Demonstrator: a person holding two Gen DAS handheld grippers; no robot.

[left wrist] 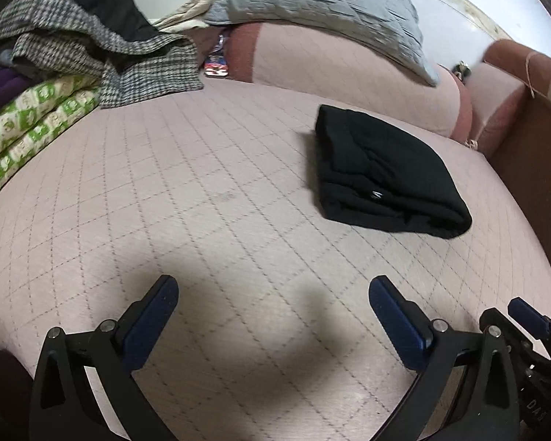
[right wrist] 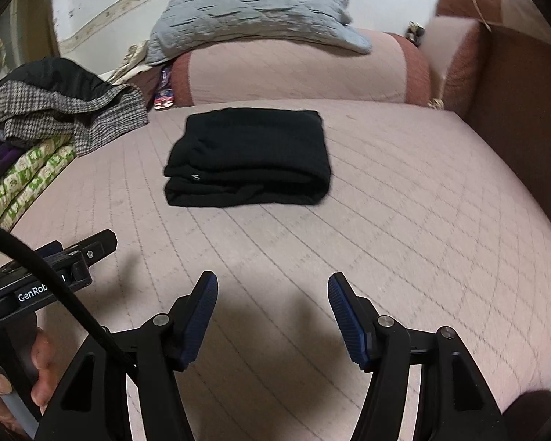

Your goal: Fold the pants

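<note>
Left claw [left wrist: 273,303] and right claw [right wrist: 272,299] both gape empty, near the folded black pants [right wrist: 248,156] on the bed [right wrist: 404,220]: soft, floppy, light; take hold at the thick folded edge.

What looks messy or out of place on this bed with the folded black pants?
Nothing stands out on the black pants: they lie in a compact folded stack on the pink quilted cover, with neither tool touching them. The only untidy spot is the heap of clothes at the left, a houndstooth piece draped loosely over it.
</note>
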